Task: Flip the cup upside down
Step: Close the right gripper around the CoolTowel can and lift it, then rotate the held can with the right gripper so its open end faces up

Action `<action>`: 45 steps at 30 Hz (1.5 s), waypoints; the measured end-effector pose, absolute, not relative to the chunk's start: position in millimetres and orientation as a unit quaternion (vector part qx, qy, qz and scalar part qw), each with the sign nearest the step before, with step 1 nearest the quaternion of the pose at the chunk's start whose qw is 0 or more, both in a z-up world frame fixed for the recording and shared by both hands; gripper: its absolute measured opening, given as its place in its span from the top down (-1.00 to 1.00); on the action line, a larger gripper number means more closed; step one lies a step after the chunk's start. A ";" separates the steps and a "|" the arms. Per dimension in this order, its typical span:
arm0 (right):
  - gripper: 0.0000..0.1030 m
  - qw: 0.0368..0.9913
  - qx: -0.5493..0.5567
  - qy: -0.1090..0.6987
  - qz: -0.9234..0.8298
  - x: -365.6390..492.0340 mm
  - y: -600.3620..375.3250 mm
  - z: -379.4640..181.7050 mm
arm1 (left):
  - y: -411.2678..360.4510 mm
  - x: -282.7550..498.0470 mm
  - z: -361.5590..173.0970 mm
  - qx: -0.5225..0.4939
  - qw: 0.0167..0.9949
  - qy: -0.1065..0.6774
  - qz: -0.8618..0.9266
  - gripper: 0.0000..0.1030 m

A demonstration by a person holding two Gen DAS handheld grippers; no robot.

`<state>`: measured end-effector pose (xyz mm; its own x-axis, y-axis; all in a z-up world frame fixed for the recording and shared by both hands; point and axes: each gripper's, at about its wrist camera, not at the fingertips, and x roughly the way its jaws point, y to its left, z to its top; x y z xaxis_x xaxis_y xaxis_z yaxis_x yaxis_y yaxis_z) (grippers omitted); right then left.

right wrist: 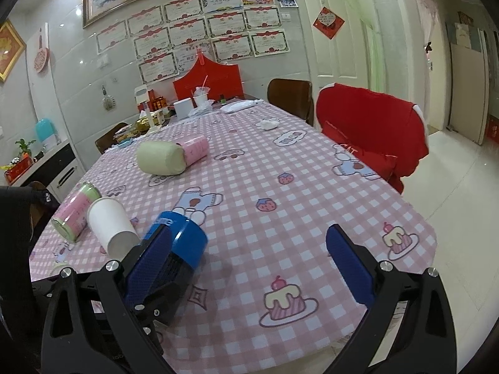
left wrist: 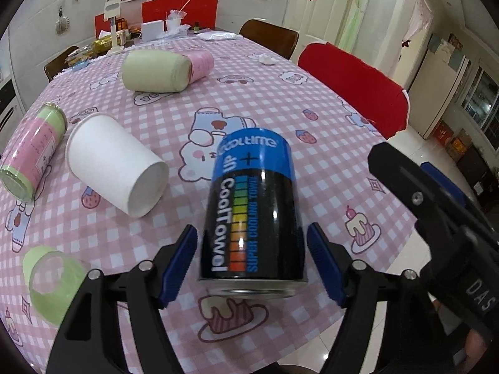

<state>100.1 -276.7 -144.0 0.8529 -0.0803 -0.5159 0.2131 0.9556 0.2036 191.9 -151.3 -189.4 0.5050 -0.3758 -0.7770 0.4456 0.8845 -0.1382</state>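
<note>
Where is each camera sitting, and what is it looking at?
Left wrist: sits on the left gripper, facing across the table; its open jaws flank the black-and-blue can; the right gripper shows too.
Right wrist: sits on the right gripper, facing the same way, jaws open.
Both see the can and the white paper cup, lying sideways.

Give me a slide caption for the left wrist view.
Open left gripper straddles the inverted black-and-blue CoolTowel can on the pink checked tablecloth, white paper cup lying beside it.

Black gripper frames, silver screws, ribbed blue fingers (left wrist: 324, 265).
</note>
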 end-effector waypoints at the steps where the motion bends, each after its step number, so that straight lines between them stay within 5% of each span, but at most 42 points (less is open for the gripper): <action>1: -0.85 0.953 0.132 0.262 -0.072 101.3 -276.8 -143.8 | -149.5 191.3 -188.7 0.039 0.867 0.437 -0.238 -0.40; 31: -0.84 0.869 0.279 0.405 0.056 177.4 -254.5 -181.9 | -41.9 216.2 -159.2 -0.017 0.915 0.376 -0.146 -0.50; 38: -0.36 0.861 0.283 0.419 0.057 184.8 -255.1 -186.9 | -38.7 218.2 -164.9 -0.019 0.916 0.375 -0.142 -0.50; 45: -0.33 0.867 0.266 0.416 0.064 186.3 -249.5 -182.2 | -32.7 220.6 -166.2 -0.025 0.916 0.376 -0.134 -0.50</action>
<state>186.3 -249.5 -182.2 0.6460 0.3328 -0.6870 0.1099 0.8500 0.5152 220.6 -32.7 -166.2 0.6810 -0.2654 -0.6825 0.2273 0.9626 -0.1475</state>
